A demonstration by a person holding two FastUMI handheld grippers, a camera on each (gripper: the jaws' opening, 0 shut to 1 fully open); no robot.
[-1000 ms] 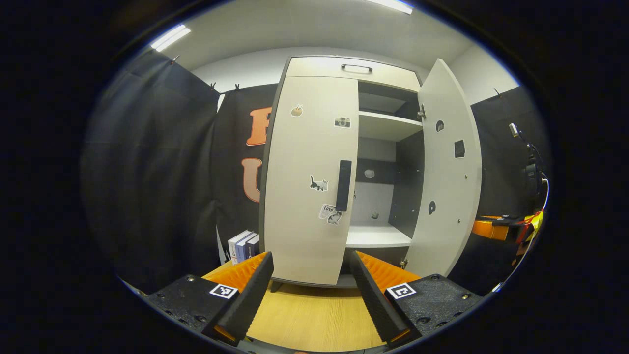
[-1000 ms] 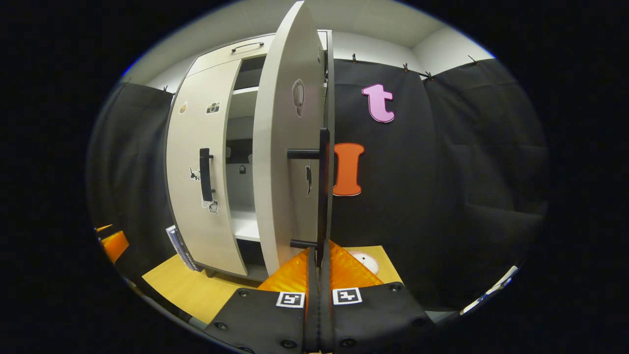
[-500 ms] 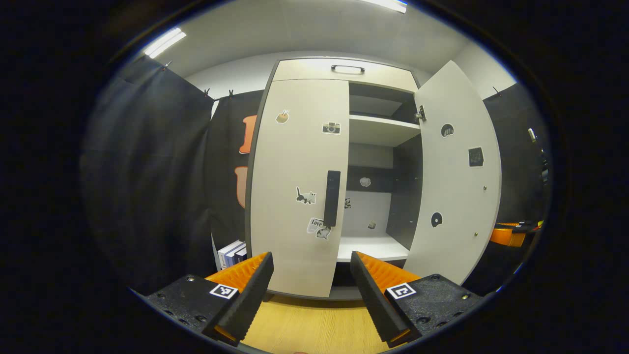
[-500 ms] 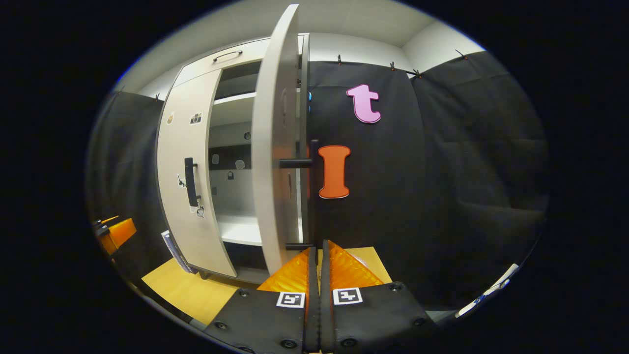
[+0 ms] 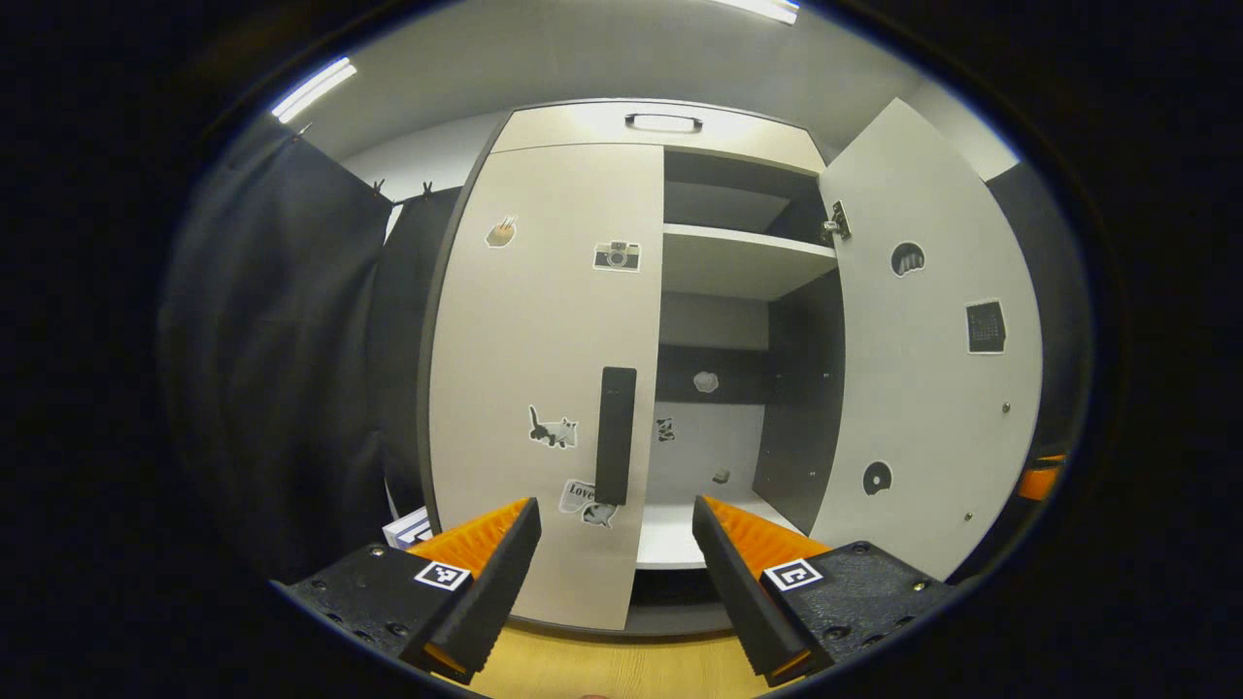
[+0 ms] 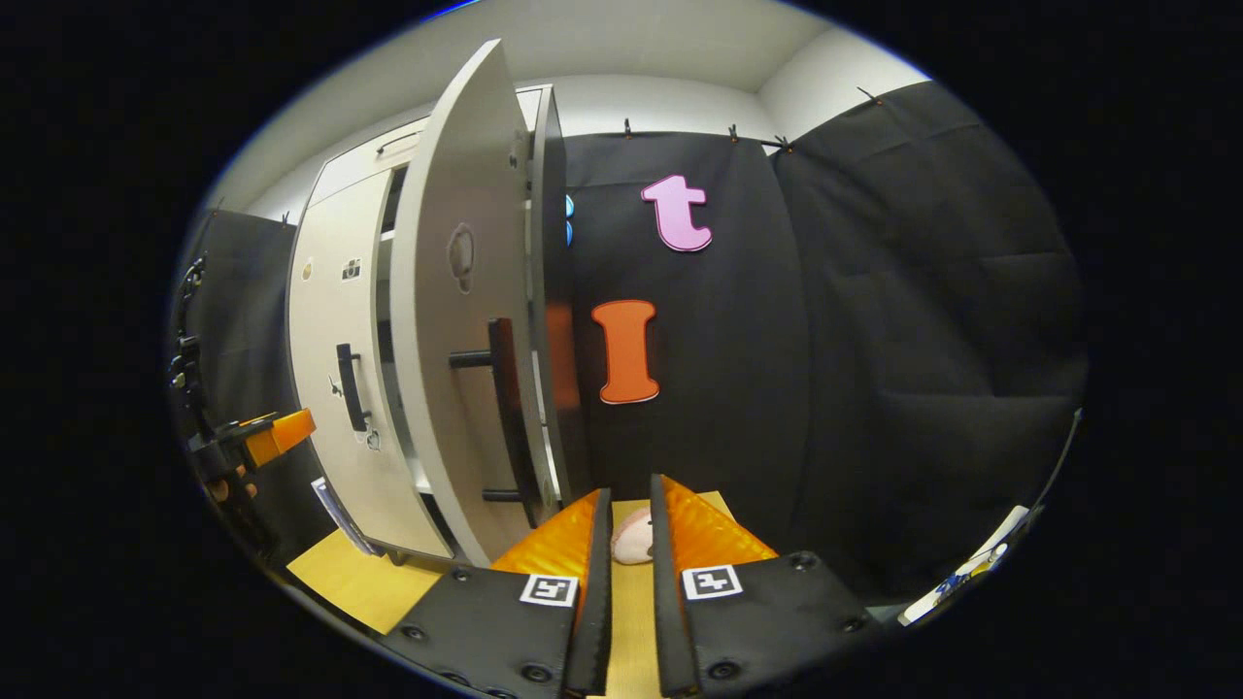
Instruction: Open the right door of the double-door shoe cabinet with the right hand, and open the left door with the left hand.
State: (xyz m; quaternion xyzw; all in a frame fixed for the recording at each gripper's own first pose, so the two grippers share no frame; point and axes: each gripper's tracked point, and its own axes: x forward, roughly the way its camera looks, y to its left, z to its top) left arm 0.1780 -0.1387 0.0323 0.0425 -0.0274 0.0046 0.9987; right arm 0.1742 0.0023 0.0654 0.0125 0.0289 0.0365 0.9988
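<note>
Black, rigid bar handle (image 5: pixel 616 435) on the shut left door (image 5: pixel 544 379): I'd grip mid-bar; my left hand-held gripper (image 5: pixel 612 582) gapes empty, my right hand-held gripper (image 6: pixel 626 582) slightly parted, empty.

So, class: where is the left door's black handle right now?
In the left gripper view, the black handle stands upright on the closed left door's right edge, just above the open left gripper.

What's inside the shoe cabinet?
Through the open right door, the shoe cabinet shows bare white shelves and small stickers. The closed left door hides the rest.
</note>
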